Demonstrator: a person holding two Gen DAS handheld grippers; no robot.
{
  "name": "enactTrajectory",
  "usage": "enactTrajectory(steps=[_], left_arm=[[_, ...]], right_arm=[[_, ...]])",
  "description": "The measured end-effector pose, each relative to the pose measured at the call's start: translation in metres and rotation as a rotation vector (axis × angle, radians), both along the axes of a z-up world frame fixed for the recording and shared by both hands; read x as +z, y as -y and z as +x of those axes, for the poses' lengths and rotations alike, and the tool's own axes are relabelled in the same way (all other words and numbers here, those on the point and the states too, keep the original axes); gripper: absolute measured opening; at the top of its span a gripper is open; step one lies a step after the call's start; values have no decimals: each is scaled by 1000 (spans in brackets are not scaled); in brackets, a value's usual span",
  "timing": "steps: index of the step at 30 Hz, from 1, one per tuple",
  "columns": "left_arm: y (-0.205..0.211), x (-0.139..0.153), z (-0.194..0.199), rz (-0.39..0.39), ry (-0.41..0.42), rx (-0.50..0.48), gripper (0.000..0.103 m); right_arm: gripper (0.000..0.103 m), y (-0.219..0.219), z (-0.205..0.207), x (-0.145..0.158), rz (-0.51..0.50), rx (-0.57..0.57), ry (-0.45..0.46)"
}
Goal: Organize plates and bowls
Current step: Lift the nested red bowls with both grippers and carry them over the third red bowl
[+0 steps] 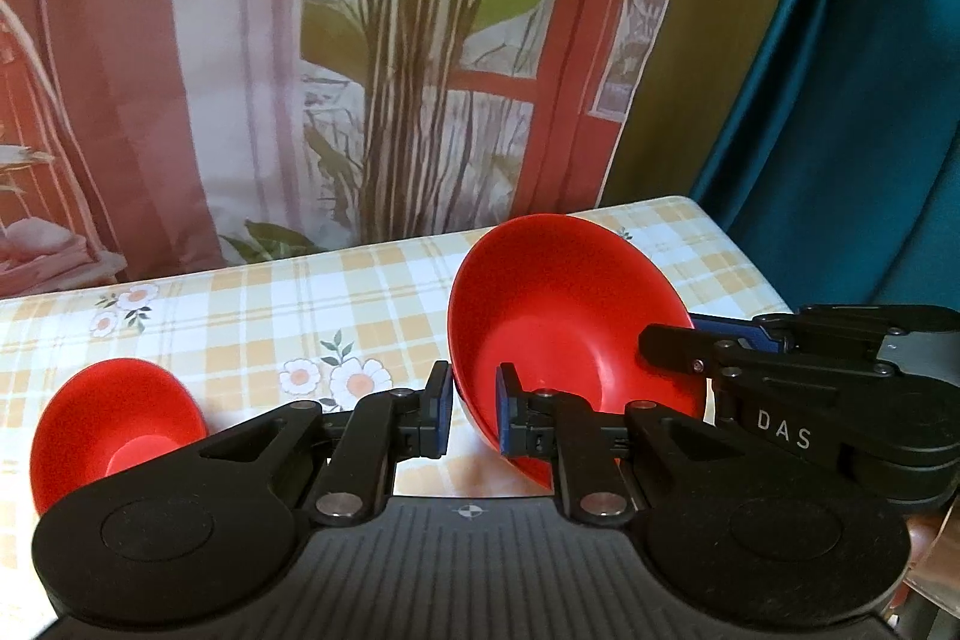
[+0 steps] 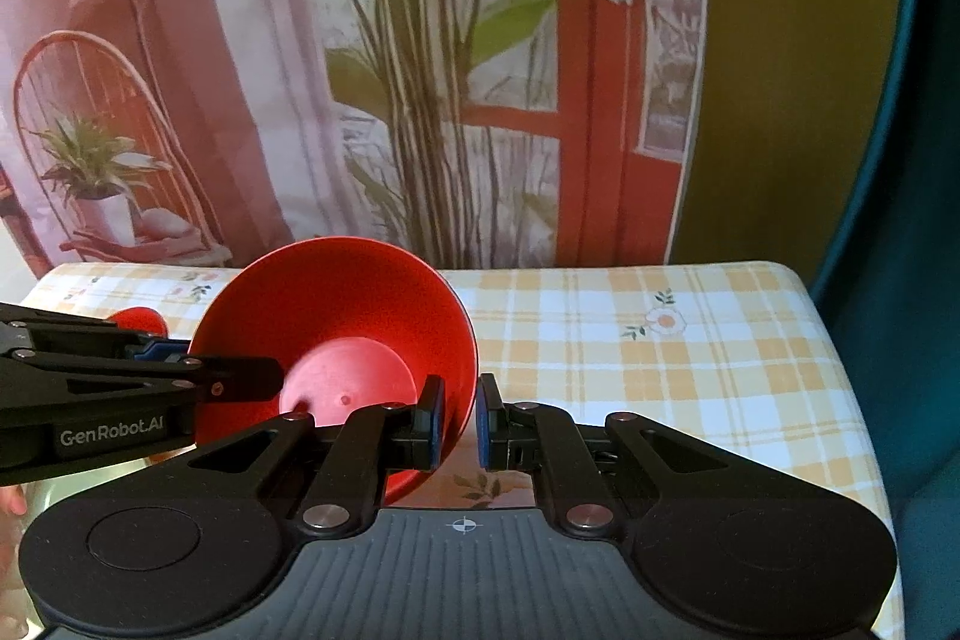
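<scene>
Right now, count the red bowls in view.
2. The large red bowl is held tilted between both claws above the checked tablecloth; the small red bowl sits at the table's left. Others may be hidden.

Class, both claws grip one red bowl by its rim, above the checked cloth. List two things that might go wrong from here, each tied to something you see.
1. The big bowl hangs tilted, pinched only at thin rim edges by the left claw and right claw; uneven pulling might let it slip out and drop onto the cloth.
2. A small bowl sits nearby at the left; swinging that way could knock it.
</scene>
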State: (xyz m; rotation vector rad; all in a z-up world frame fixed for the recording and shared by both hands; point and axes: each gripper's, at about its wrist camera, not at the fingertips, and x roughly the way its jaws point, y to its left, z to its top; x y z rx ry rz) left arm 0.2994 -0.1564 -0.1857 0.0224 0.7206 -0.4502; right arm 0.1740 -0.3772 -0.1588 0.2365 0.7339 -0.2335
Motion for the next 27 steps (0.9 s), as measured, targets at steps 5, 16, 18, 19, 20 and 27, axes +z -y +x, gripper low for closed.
enactTrajectory(steps=[5, 16, 18, 19, 20, 27], left_arm=[[-12, 7, -11, -3, 11, 8, 17], [-51, 17, -30, -21, 19, 42, 17], [-58, 20, -32, -23, 23, 49, 17], [-62, 21, -33, -23, 25, 52, 17], [-65, 23, -34, -24, 27, 55, 17], [-88, 24, -37, -42, 22, 82, 17]], right_arm=[[10, -12, -1, 9, -7, 12, 7], [10, -51, 8, 24, -24, 56, 10], [10, -58, 10, 26, -26, 65, 11], [10, -62, 12, 27, -27, 69, 11], [10, -65, 13, 27, -27, 74, 10], [10, -87, 25, 30, -35, 103, 3]])
